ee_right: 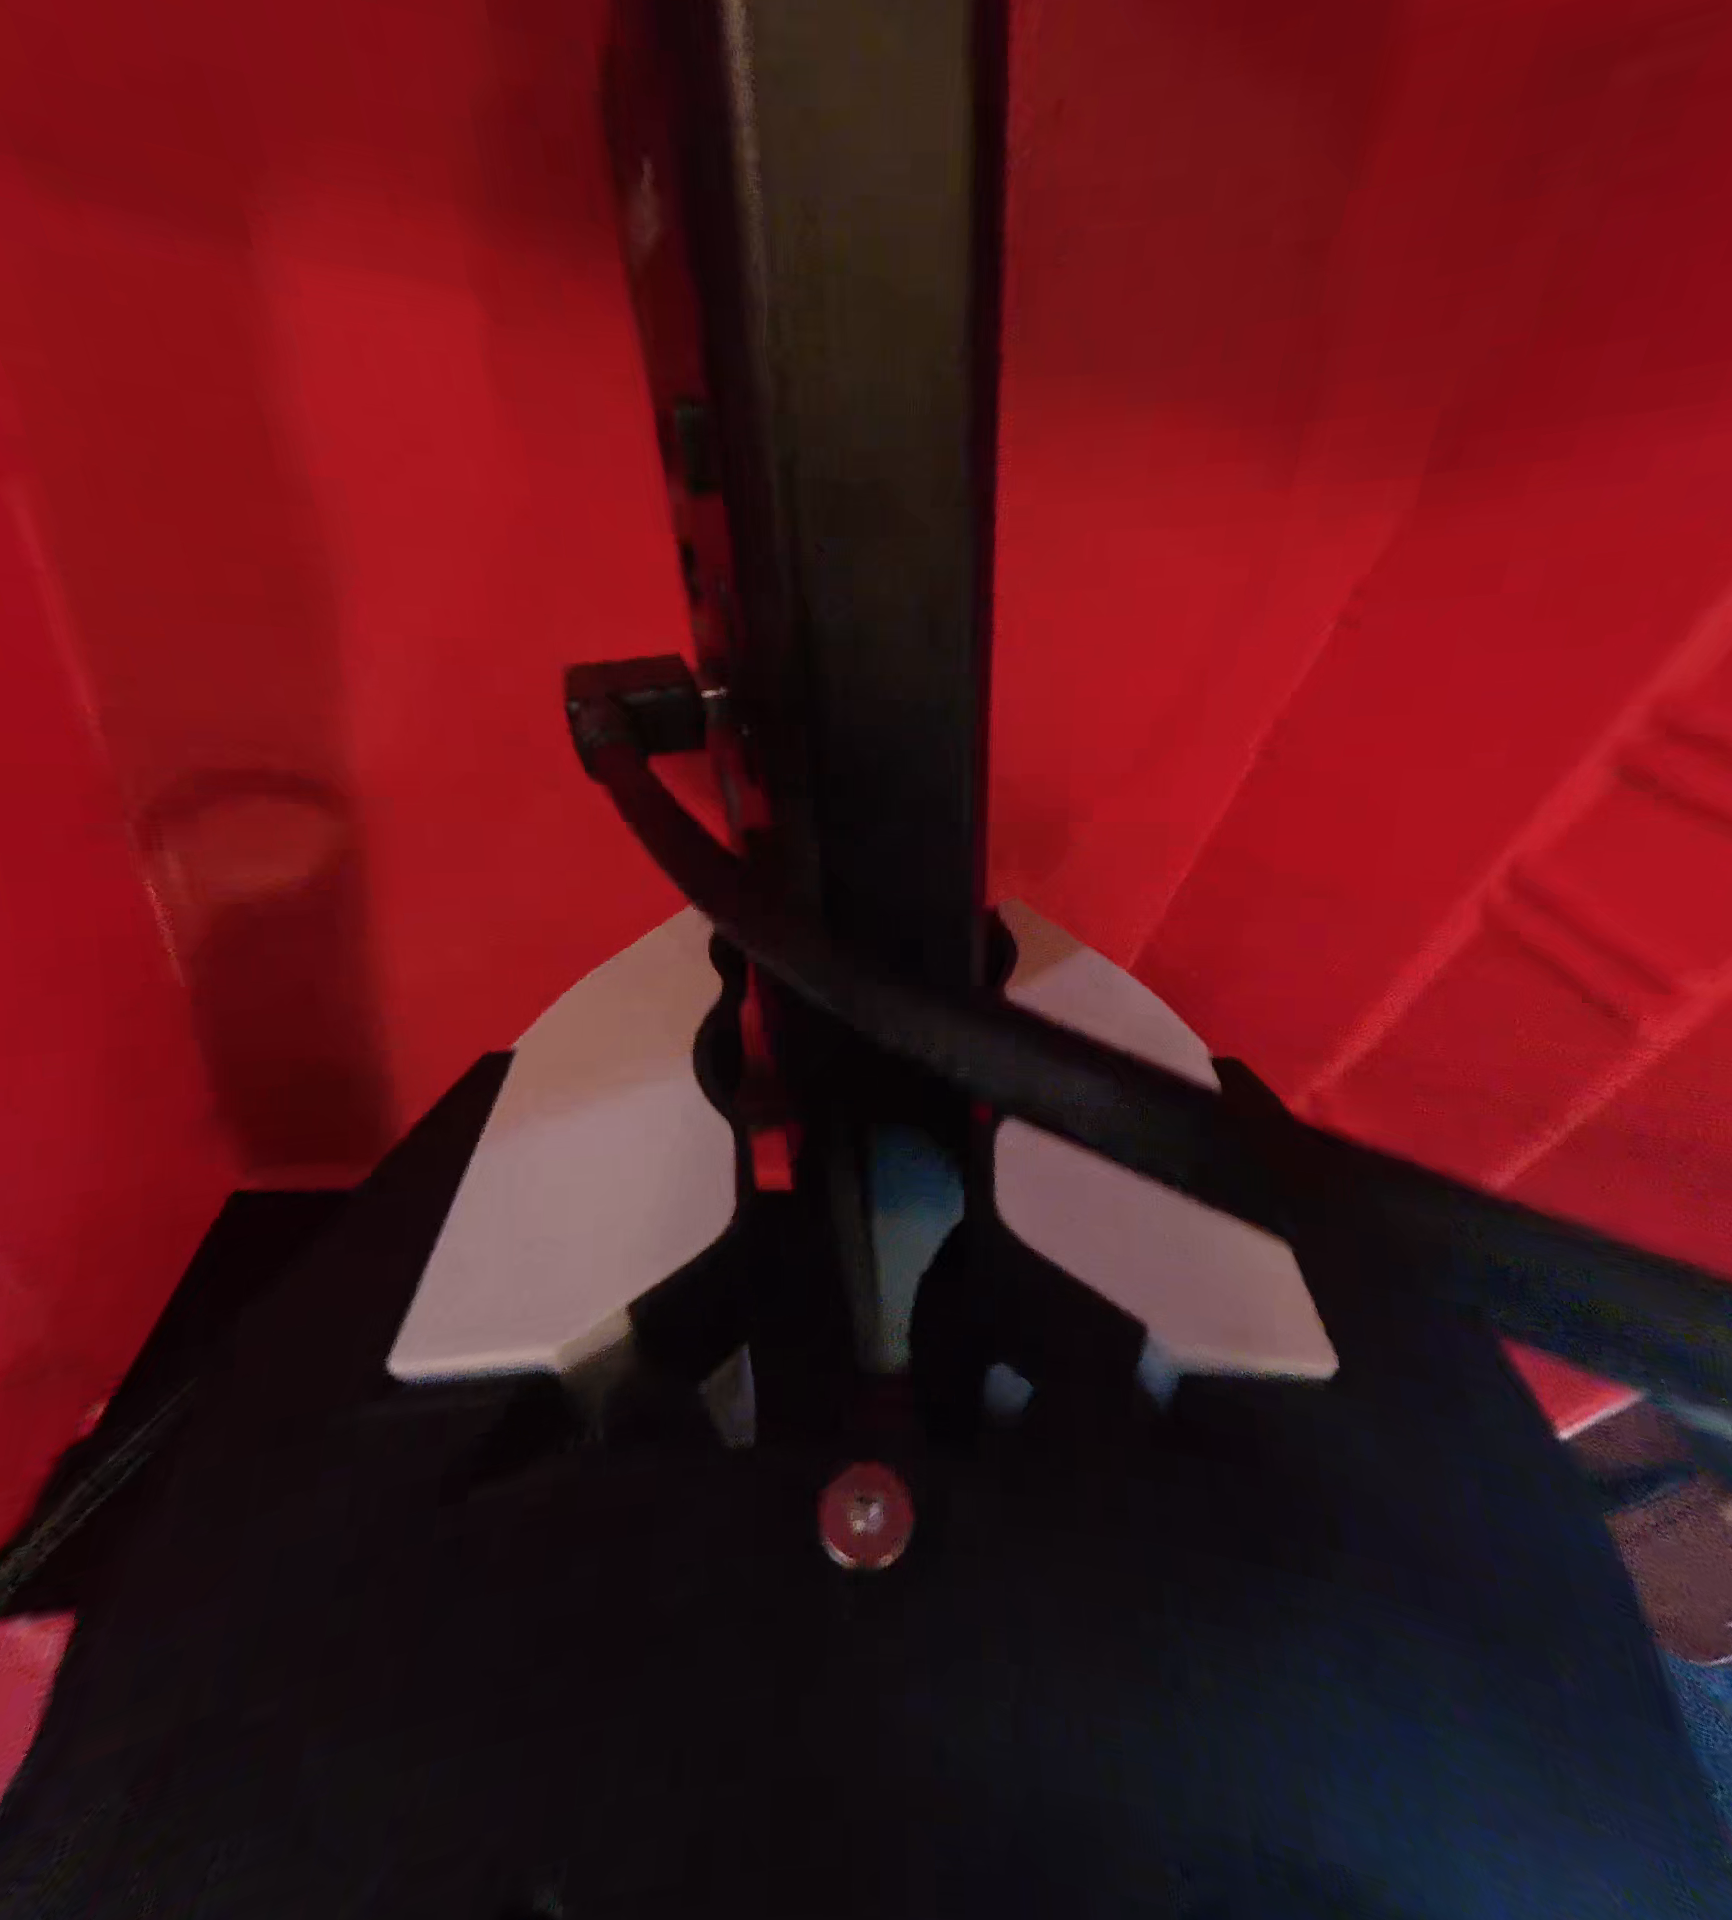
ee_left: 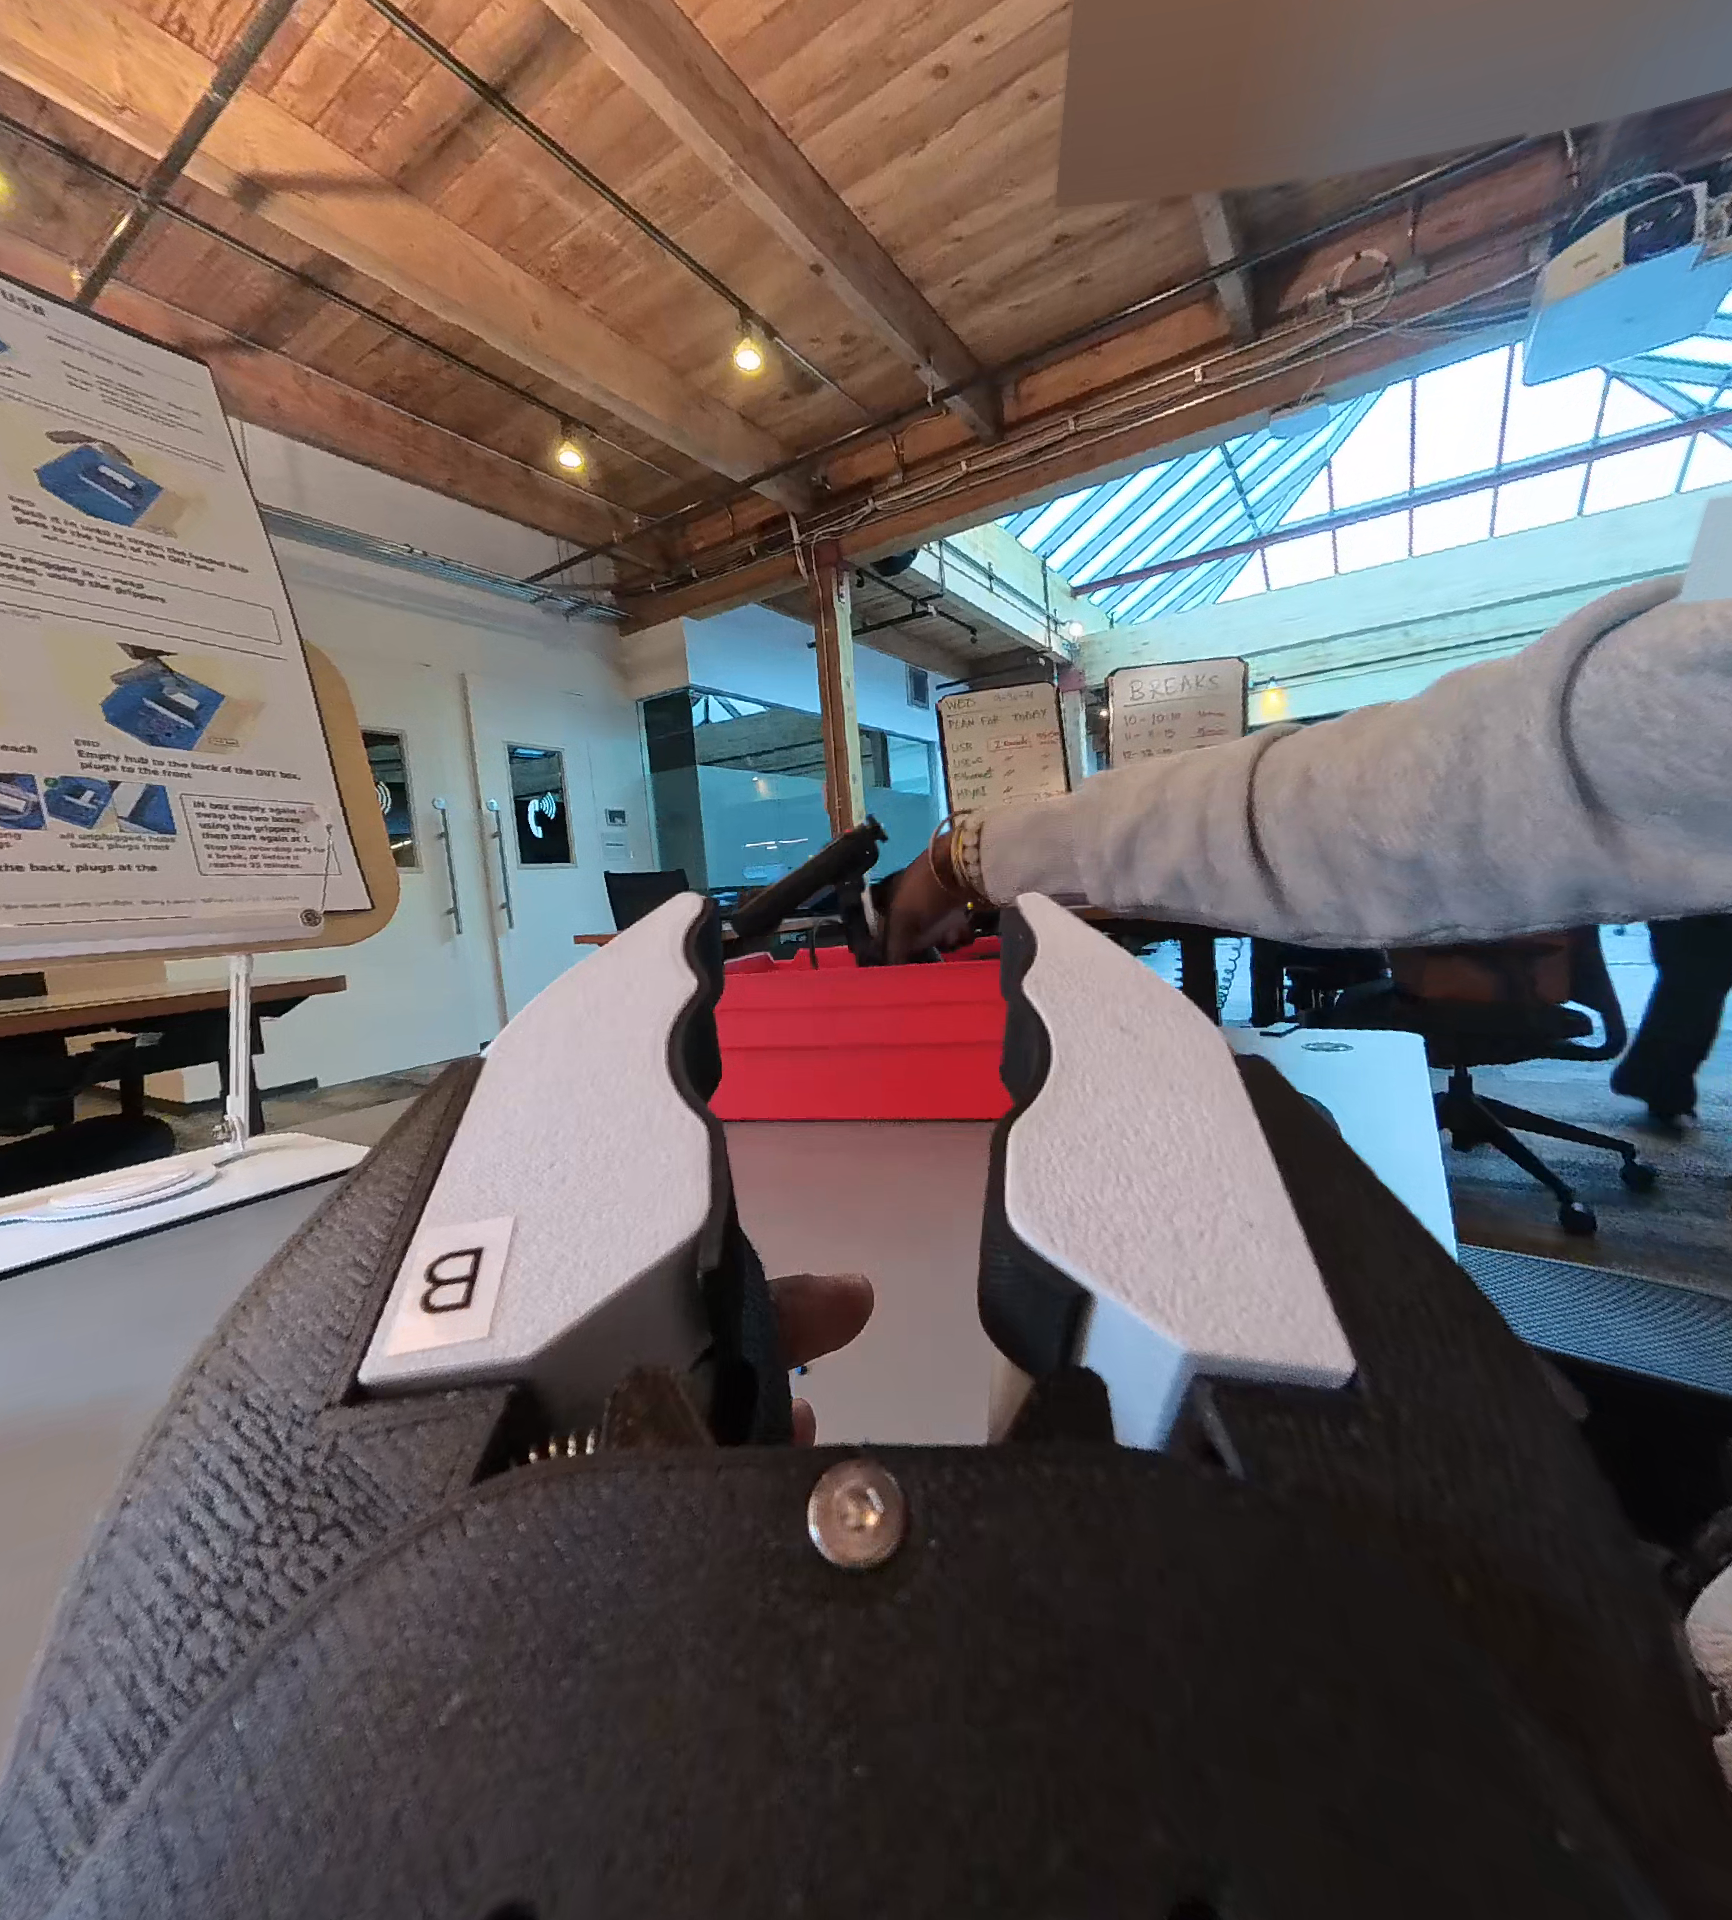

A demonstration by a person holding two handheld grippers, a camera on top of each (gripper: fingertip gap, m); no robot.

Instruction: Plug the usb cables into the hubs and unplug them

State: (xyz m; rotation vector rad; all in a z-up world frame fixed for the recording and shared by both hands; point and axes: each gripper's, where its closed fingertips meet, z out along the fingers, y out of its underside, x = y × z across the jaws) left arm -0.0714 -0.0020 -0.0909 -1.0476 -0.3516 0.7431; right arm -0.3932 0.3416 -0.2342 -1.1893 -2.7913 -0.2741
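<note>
The right tongs point(ee_right: 867, 997) are closing on a long black USB hub point(ee_right: 872, 499) inside a red bin point(ee_right: 1413, 468). The hub is standing on its narrow side, and both white fingers point(ee_right: 592, 1122) are pressing its near end. One black USB plug point(ee_right: 638, 712) is sitting in a port on the hub's left face, and its cable point(ee_right: 997, 1029) is crossing over the right finger and going off to the lower right. The picture is blurred, so I cannot tell how deep the plug is seated.

The left tongs point(ee_left: 857, 997) are standing open and holding nothing. They are waiting above the grey tabletop point(ee_left: 93, 1382), on the near side of the bin point(ee_left: 857, 1029), which is standing toward the far edge.

I judge that the step in hand is bringing the hub out of the bin. To do it well, the right tongs should be keeping firm pressure and lifting straight, so that the cable is not catching on the bin wall or pulling on the plug. The left tongs can then be taking the plug by its body, not by the cable.

An instruction board point(ee_left: 83, 623) is standing at the far left corner of the tabletop. The person's grey sleeve point(ee_left: 1413, 790) is reaching toward the bin. The room is a big office with a wooden ceiling point(ee_left: 581, 208), a skylight point(ee_left: 1464, 457), whiteboards and black office chairs.
</note>
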